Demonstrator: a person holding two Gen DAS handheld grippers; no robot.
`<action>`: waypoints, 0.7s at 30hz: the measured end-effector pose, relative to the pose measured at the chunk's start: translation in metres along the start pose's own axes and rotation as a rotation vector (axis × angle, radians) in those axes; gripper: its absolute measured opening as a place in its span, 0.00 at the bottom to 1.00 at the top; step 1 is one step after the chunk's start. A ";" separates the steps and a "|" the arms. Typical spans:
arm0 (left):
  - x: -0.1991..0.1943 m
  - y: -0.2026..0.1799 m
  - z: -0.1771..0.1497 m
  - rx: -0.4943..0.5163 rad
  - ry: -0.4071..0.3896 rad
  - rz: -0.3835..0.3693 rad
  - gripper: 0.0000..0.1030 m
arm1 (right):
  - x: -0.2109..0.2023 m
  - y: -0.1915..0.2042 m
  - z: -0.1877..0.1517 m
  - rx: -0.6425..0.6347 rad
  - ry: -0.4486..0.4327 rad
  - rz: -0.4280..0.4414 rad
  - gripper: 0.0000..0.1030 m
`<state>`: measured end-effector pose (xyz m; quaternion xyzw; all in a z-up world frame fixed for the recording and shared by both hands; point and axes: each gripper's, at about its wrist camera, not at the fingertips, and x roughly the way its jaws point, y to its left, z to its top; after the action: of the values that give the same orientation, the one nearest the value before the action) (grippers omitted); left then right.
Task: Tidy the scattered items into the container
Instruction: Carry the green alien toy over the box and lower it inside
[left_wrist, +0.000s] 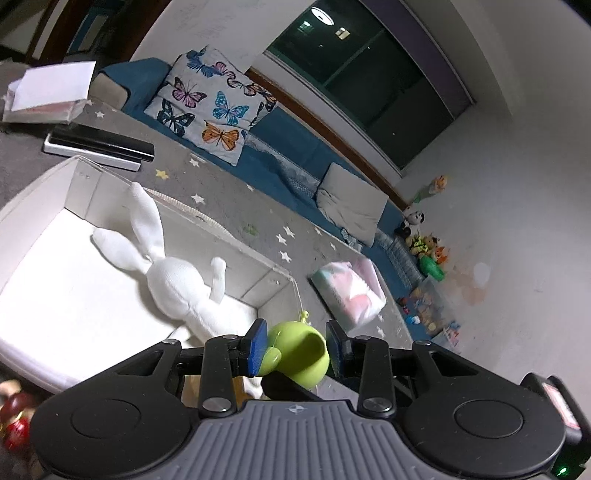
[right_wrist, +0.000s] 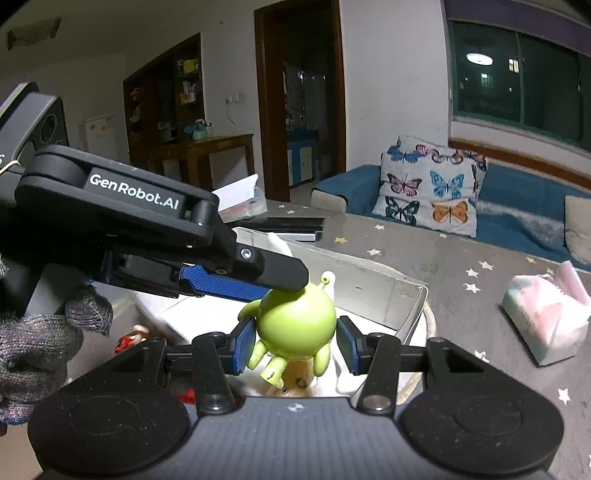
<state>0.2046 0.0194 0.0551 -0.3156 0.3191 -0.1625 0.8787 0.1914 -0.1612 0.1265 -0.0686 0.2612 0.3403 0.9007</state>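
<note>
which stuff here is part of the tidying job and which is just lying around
Part of the job:
- green alien toy, held between both tongs, left and right
- white container
- white plush rabbit, already inside it
- red figurine, outside the container

Lying about:
- butterfly pillow
- tissue pack
- black flat box
- grey cushion

The white plush rabbit (left_wrist: 173, 273) loses its lower body behind the left gripper (left_wrist: 297, 345). A red figurine (left_wrist: 16, 424) is cut by the left wrist view's edge and blurred. In the right wrist view, a brownish toy (right_wrist: 299, 380) under the green alien toy (right_wrist: 295, 321) is mostly hidden. Small toys (left_wrist: 428, 251) by the far wall are too small to identify.
</note>
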 end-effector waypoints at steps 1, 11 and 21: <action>0.004 0.002 0.002 -0.008 0.001 -0.003 0.36 | 0.004 -0.002 0.002 -0.006 0.003 -0.003 0.47; 0.038 0.018 0.008 -0.046 0.045 0.024 0.36 | 0.042 -0.010 0.010 -0.130 0.110 -0.014 0.47; 0.048 0.023 0.003 -0.048 0.086 0.057 0.36 | 0.064 -0.002 0.006 -0.205 0.205 -0.004 0.47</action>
<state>0.2445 0.0149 0.0195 -0.3200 0.3691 -0.1431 0.8607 0.2351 -0.1242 0.0983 -0.1953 0.3156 0.3548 0.8581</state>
